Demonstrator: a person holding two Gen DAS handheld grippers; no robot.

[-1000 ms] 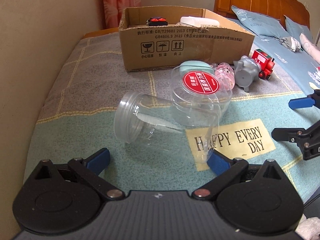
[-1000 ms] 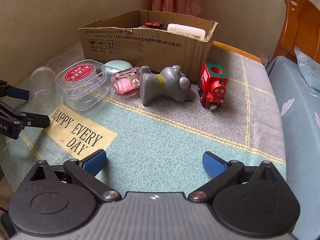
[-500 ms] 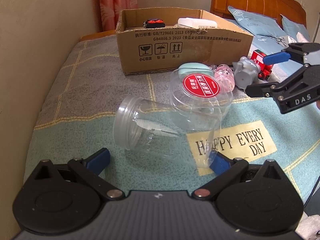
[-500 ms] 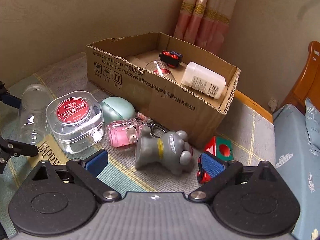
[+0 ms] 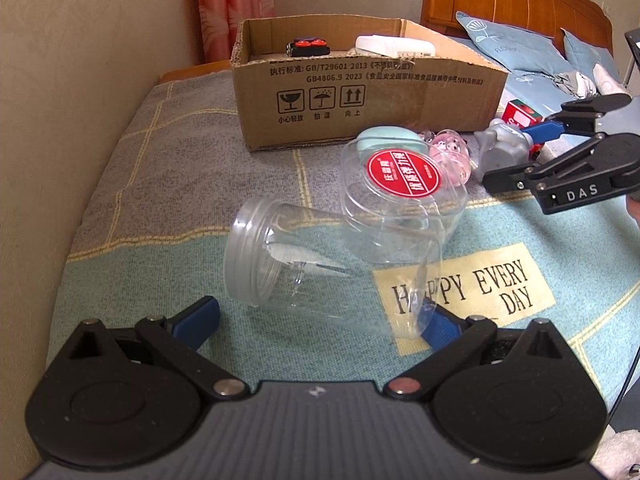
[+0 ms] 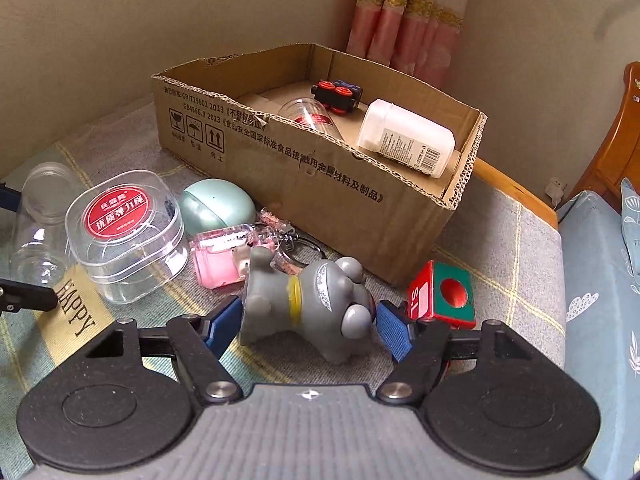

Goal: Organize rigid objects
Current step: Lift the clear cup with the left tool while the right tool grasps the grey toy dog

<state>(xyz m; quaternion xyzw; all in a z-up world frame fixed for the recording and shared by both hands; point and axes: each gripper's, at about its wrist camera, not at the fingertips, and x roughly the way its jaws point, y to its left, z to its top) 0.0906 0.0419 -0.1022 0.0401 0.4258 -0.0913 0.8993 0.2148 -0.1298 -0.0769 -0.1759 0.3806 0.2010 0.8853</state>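
A grey toy dog (image 6: 308, 312) lies on its side on the blanket, in front of the cardboard box (image 6: 320, 184). My right gripper (image 6: 308, 326) straddles the dog. Its jaws are closing, and a thin gap still shows at the right pad (image 6: 394, 334). In the left wrist view the right gripper (image 5: 516, 156) reaches in from the right over the dog (image 5: 500, 148). My left gripper (image 5: 320, 320) stands wide open. A clear jar (image 5: 320, 264) lies on its side just ahead of it, base near the right pad.
The box holds a white bottle (image 6: 404, 138), a black toy with red wheels (image 6: 336, 94) and a clear cup (image 6: 310, 114). Beside the dog lie a red toy train (image 6: 440, 296), a pink keychain (image 6: 224, 256), a mint case (image 6: 218, 204) and a red-labelled clear container (image 6: 124, 232).
My right gripper has moved in toward the box and around the grey dog, and its jaws have narrowed. The left gripper and the jar have stayed put.
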